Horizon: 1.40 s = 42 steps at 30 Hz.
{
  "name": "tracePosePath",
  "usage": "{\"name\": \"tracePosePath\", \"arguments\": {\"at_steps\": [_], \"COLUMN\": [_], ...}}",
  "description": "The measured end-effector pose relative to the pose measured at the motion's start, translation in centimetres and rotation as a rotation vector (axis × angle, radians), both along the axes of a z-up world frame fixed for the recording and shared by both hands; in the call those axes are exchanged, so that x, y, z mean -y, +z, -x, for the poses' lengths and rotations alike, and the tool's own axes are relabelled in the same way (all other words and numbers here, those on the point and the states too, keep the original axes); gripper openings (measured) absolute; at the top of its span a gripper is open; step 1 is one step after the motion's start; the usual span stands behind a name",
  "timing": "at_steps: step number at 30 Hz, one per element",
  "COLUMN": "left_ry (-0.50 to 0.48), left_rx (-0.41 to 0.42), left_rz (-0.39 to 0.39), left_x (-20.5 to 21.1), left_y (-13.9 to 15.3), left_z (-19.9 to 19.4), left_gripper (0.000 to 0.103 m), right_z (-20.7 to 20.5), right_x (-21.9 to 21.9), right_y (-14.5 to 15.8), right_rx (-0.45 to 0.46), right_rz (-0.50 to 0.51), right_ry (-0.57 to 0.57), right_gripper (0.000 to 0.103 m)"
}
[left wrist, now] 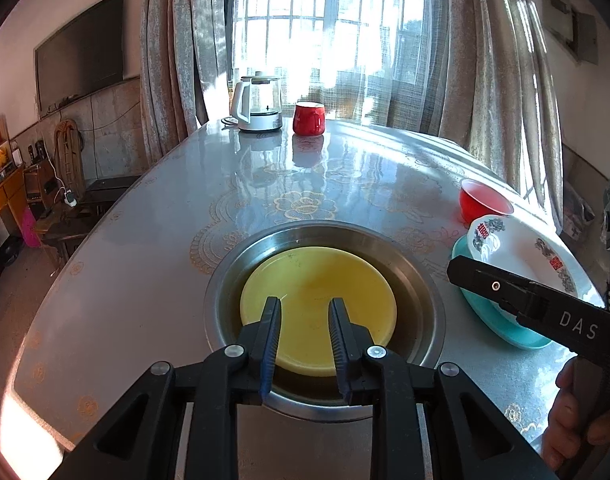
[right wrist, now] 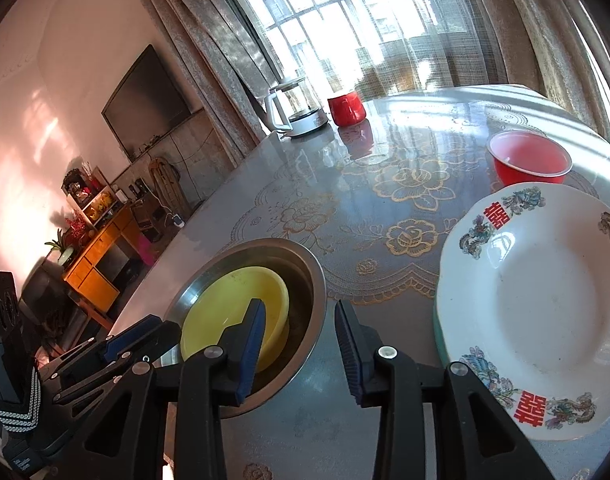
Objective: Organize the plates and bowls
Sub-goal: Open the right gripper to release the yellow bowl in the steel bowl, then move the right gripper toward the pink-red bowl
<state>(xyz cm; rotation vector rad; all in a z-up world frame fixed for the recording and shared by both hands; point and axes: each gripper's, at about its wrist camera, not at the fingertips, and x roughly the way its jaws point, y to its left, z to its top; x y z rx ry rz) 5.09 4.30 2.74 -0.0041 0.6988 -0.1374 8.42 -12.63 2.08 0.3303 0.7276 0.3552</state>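
On the left of the surface a yellow plate lies inside a steel basin. The left gripper hangs over the plate's near edge, jaws apart, holding nothing. Farther back stand a kettle and a red mug. The right gripper hovers between the basin and a patterned white plate, jaws apart and empty. That plate rests on a teal plate, with a red bowl just behind it.
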Motion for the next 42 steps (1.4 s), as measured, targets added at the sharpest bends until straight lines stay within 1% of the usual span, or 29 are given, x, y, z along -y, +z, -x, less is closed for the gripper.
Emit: {"name": "tracePosePath", "arguments": {"at_steps": [13, 17, 19, 26, 35, 42], "left_ry": [-0.095, -0.125, -0.139, -0.185, -0.216, -0.231], "left_rx": [0.017, 0.015, 0.012, -0.007, -0.057, -0.13], "left_rz": [-0.05, -0.062, -0.066, -0.07, -0.029, 0.034], "left_x": [4.0, 5.2, 5.9, 8.4, 11.0, 12.9], "left_y": [0.8, 0.8, 0.9, 1.0, 1.5, 1.1], "left_z": [0.0, -0.4, -0.6, -2.2, -5.5, -8.4], "left_gripper": [0.025, 0.025, 0.027, 0.029, 0.029, 0.029], "right_z": [0.5, 0.6, 0.5, 0.1, -0.7, -2.3], "right_x": [5.4, 7.3, 8.3, 12.2, 17.3, 19.2], "right_y": [0.4, 0.6, 0.7, 0.6, 0.5, 0.4], "right_rx": [0.002, 0.007, 0.007, -0.016, -0.043, -0.065], "right_rz": [-0.044, -0.053, -0.057, -0.086, -0.116, -0.104], "right_ry": [-0.118, -0.158, -0.177, -0.253, -0.348, -0.373], "right_gripper": [0.038, 0.038, 0.038, 0.038, 0.038, 0.038]}}
